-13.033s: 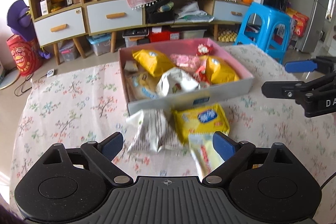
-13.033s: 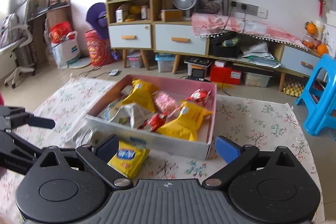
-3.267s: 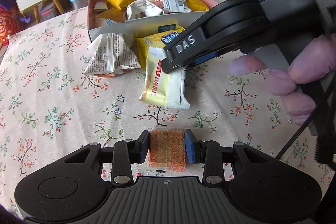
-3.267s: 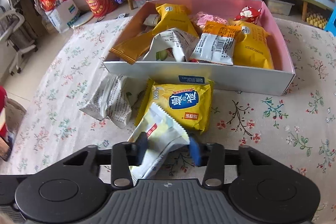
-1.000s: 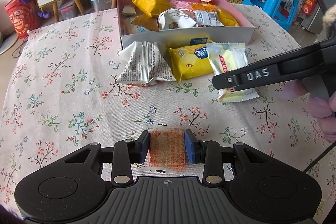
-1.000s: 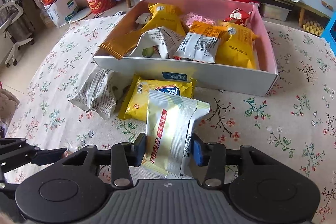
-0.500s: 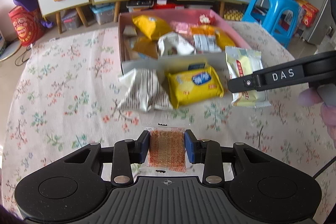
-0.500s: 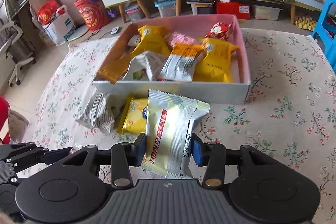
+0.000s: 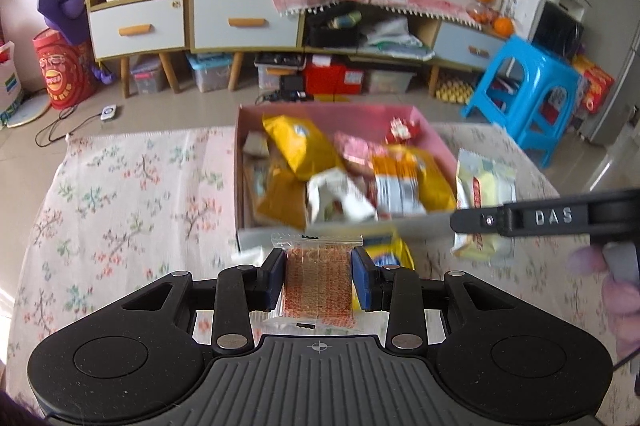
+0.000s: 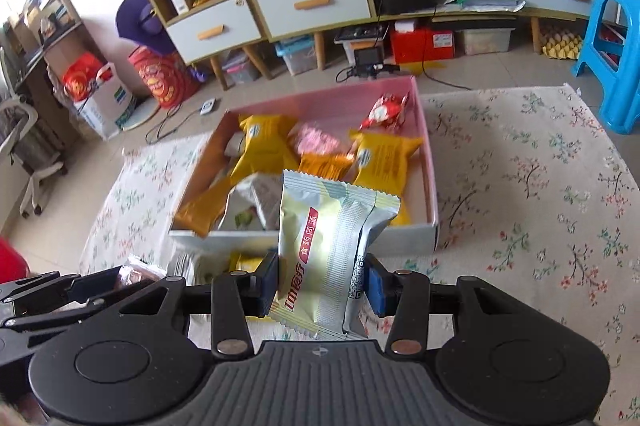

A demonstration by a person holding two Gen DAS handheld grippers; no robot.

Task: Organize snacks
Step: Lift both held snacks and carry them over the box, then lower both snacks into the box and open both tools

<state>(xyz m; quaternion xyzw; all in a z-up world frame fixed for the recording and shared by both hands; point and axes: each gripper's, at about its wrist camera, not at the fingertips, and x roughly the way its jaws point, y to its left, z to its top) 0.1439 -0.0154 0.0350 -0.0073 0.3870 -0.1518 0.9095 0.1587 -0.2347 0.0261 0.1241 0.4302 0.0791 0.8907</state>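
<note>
A pink box (image 9: 432, 130) (image 10: 425, 130) holding several snack packs stands on the floral table. My left gripper (image 9: 319, 278) is shut on a small clear packet of orange crackers (image 9: 318, 284), held above the table in front of the box. My right gripper (image 10: 322, 282) is shut on a pale yellow-green snack pack (image 10: 326, 246), held just before the box's near wall; it also shows in the left wrist view (image 9: 482, 186) beside the box's right corner. A yellow pack (image 9: 394, 252) and a white striped pack (image 10: 184, 262) lie on the cloth in front of the box.
The floral tablecloth (image 9: 128, 194) covers the table. A blue stool (image 9: 532, 86) stands past the table's far right. Cabinets with drawers (image 9: 244, 20) and floor clutter lie beyond the table. The left gripper's arm shows at the lower left of the right wrist view (image 10: 48, 296).
Both grippers have risen and moved toward the box with their packs. The yellow-green pack now hangs at the box's near right corner; the cracker packet is closer to the box front.
</note>
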